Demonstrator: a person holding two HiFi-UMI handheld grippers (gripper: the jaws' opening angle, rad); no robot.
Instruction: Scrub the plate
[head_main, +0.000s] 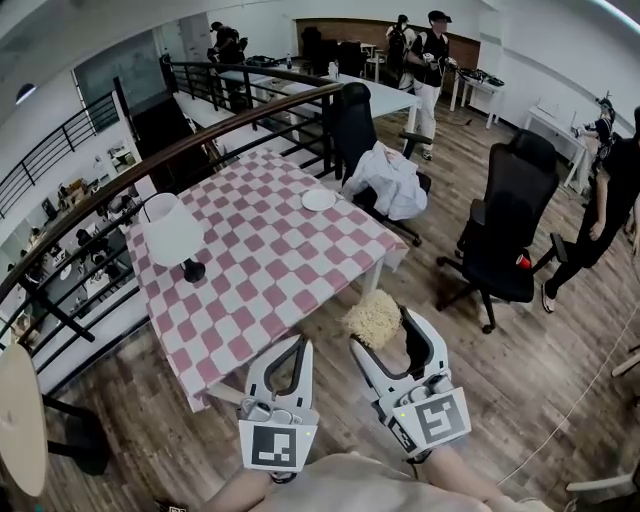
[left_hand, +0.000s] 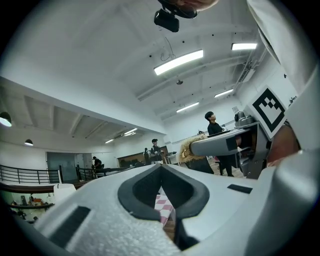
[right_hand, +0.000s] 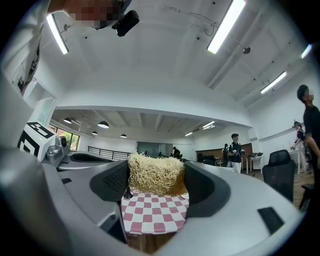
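Observation:
A small white plate (head_main: 319, 200) lies near the far right edge of the pink-and-white checked table (head_main: 250, 270). My right gripper (head_main: 383, 325) hovers off the table's near corner, shut on a straw-coloured loofah scrubber (head_main: 373, 318). In the right gripper view the scrubber (right_hand: 156, 174) fills the gap between the jaws. My left gripper (head_main: 298, 350) hangs beside it at the near edge, jaws touching at the tips with nothing held. The left gripper view shows the right gripper and its scrubber (left_hand: 188, 148) to the side.
A white table lamp (head_main: 174, 233) stands on the table's left part. A black chair draped with a white garment (head_main: 388, 178) sits behind the plate, another black office chair (head_main: 505, 235) to the right. A railing (head_main: 120, 180) runs along the left. People stand far back.

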